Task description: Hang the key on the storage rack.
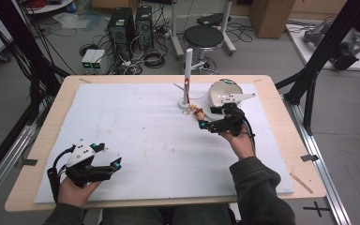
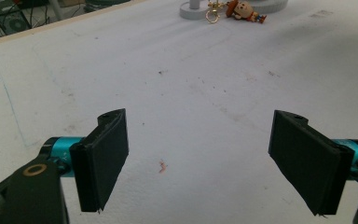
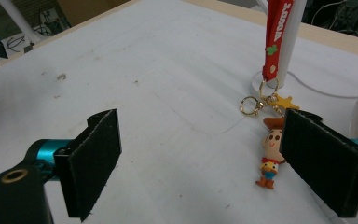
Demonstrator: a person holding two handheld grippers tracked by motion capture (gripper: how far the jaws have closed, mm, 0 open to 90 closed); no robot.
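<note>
Grippers: two, jaws wide | left gripper [image 1: 104, 161] | right gripper [image 1: 209, 123] | cowboy keychain [image 3: 271, 154]: one | white post [image 1: 187, 75]: one

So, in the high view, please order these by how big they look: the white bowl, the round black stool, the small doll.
1. Stool, although it stands farther from the camera.
2. Bowl, slightly smaller.
3. Doll, clearly the smallest.
</note>
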